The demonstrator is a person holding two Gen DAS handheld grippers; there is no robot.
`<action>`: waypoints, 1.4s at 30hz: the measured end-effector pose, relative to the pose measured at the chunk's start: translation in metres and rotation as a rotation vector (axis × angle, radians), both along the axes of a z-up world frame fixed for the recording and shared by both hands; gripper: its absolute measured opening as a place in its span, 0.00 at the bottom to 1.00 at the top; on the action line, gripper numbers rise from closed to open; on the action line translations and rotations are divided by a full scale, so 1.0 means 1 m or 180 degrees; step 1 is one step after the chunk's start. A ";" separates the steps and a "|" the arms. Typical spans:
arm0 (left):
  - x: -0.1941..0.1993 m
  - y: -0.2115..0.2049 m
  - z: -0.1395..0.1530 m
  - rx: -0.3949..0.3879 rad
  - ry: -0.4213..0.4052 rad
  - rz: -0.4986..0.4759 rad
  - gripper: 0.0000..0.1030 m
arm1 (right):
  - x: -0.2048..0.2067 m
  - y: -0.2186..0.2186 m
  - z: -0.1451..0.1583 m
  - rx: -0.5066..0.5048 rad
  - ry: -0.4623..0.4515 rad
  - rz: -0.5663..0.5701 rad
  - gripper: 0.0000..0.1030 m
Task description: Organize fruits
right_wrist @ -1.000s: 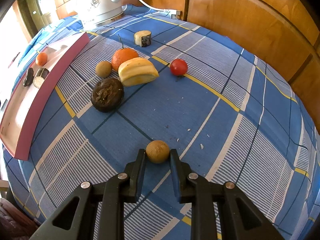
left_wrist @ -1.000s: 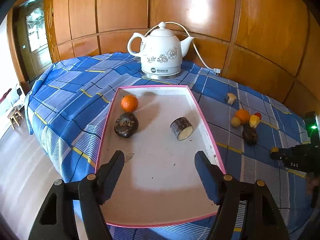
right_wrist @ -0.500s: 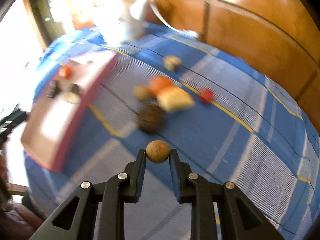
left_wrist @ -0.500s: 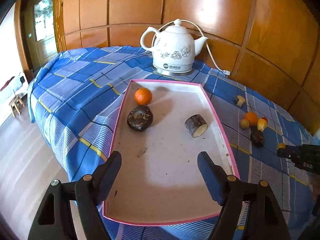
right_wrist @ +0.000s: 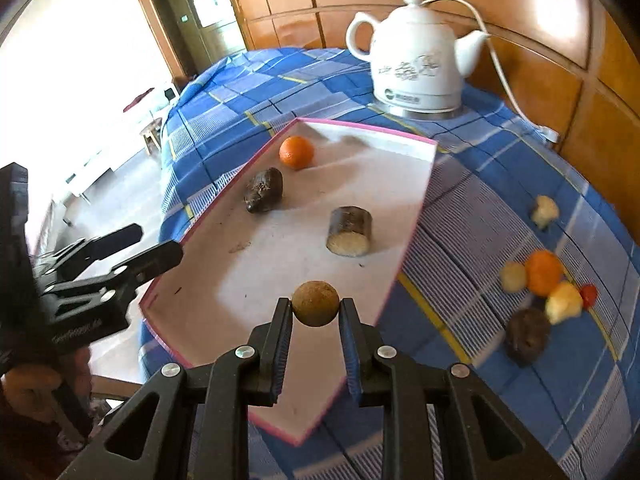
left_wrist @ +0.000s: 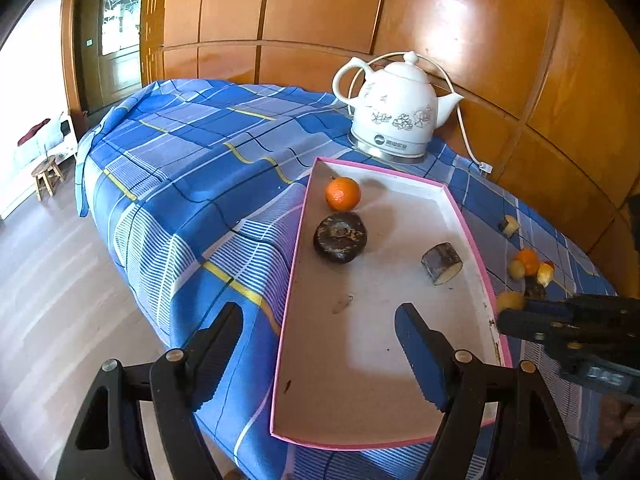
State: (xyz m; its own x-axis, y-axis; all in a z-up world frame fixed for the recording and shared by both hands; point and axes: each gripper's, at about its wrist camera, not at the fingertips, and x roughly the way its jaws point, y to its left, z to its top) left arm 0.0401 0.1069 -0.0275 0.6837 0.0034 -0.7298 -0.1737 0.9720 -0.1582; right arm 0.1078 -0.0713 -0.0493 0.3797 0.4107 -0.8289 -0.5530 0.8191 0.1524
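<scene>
So the step in hand looks like the carry: the right claw [right_wrist: 316, 310] is clamped on a small round brown fruit [right_wrist: 315, 303], probably a longan or something like it, and it hangs over the near right part of the pink-rimmed tray [right_wrist: 416, 216], clear of the tray floor as far as I can tell. The left claw [left_wrist: 320, 344] is just gaping wide with nothing between its fingers, hovering over the near left edge of the same tray, half over the blue plaid cloth [left_wrist: 192, 160] on the surface. My guess for the next move: lower the brown fruit onto a bare patch of tray, let the jaws go, then head back to the pile on the right. The near half of the tray is free, so there's no need to crowd the stuff at the far end. Count time. In the tray there are three things: one orange [right_wrist: 296, 152] at the far end, one dark wrinkly fruit [right_wrist: 264, 195] just near it, and one cut chunk with dark skin and pale flesh [right_wrist: 349, 231] more toward the right. Out on the cloth to the right I count six: one orange [right_wrist: 543, 272], one pale round fruit [right_wrist: 513, 276] touching it, one yellow piece [right_wrist: 565, 302], one small red fruit [right_wrist: 588, 295], one dark wrinkly fruit [right_wrist: 527, 336], and one pale stub [right_wrist: 544, 211] sitting apart, farther back. Plus one white kettle [right_wrist: 416, 52] behind the tray, which isn't part of the job.
</scene>
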 end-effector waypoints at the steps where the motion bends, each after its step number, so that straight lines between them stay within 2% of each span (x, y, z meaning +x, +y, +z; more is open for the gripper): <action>1: 0.000 0.000 -0.001 -0.0007 0.0000 -0.0008 0.77 | 0.002 0.004 -0.003 -0.0034 0.0014 -0.0003 0.23; 3: 0.000 -0.002 -0.002 -0.0016 0.0002 -0.0041 0.77 | 0.007 0.009 -0.010 -0.0104 0.0021 -0.0049 0.24; 7: 0.001 -0.008 -0.003 -0.0007 0.0000 -0.0127 0.76 | 0.014 0.005 -0.016 -0.0137 0.0034 -0.0168 0.34; 14: 0.002 -0.016 -0.003 -0.0004 0.0013 -0.0212 0.76 | 0.003 -0.026 0.001 0.0009 -0.0048 -0.0310 0.34; 21: 0.002 -0.027 0.000 0.0040 -0.0007 -0.0316 0.76 | -0.010 -0.093 0.008 0.0120 -0.0024 -0.0674 0.34; 31: 0.005 -0.047 0.003 0.0089 0.0019 -0.0505 0.76 | -0.011 -0.204 0.003 -0.0084 0.0078 -0.1414 0.34; 35: 0.009 -0.057 0.006 0.0126 0.0030 -0.0601 0.75 | -0.008 -0.231 -0.002 -0.0153 0.0103 -0.1573 0.34; 42: 0.019 -0.090 0.012 0.0173 0.0055 -0.0916 0.67 | -0.004 -0.258 -0.023 -0.0100 0.0293 -0.1872 0.34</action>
